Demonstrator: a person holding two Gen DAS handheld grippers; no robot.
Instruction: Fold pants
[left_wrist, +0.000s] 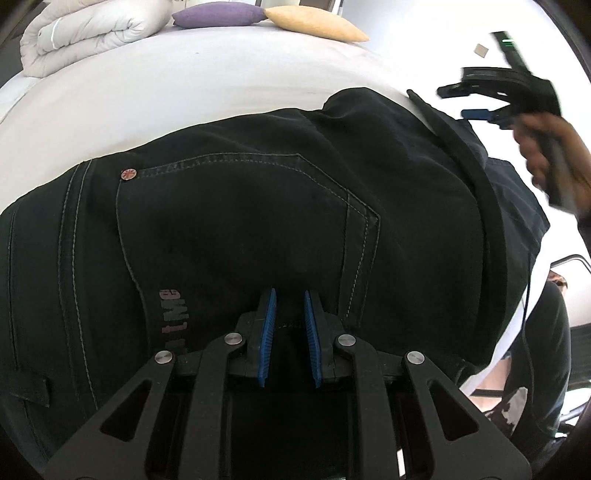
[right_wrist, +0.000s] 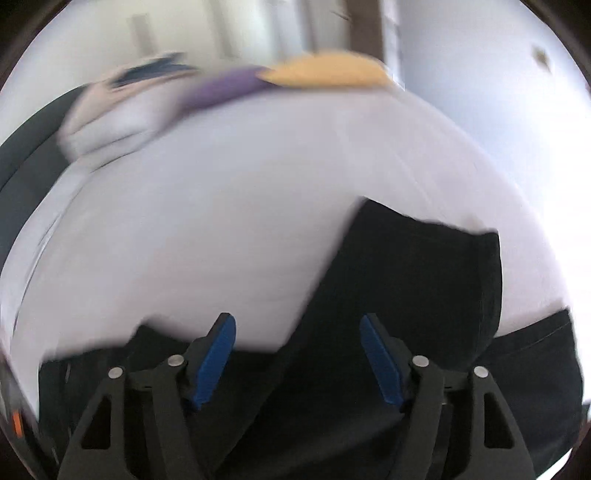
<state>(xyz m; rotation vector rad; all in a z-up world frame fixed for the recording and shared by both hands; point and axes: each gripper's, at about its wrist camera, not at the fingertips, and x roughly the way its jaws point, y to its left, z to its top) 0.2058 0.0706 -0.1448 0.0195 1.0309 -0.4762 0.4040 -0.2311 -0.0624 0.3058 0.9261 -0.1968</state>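
While left claw (left_wrist: 290, 295) pinches black pants (left_wrist: 240, 221), right claw (right_wrist: 297, 325) spread, purple pillow (left_wrist: 218, 14), yellow pillow (left_wrist: 314, 22), folded duvet (left_wrist: 85, 33) behind.

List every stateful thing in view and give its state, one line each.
pants: dark, lying on the bed, partly folded, back pocket facing up.
left gripper: jaws nearly closed, pinching a fold of the pants.
right gripper: jaws open, nothing between them, above the pants.
duvet: folded, at the far end of the bed.
purple pillow: lying flat beside the yellow pillow.
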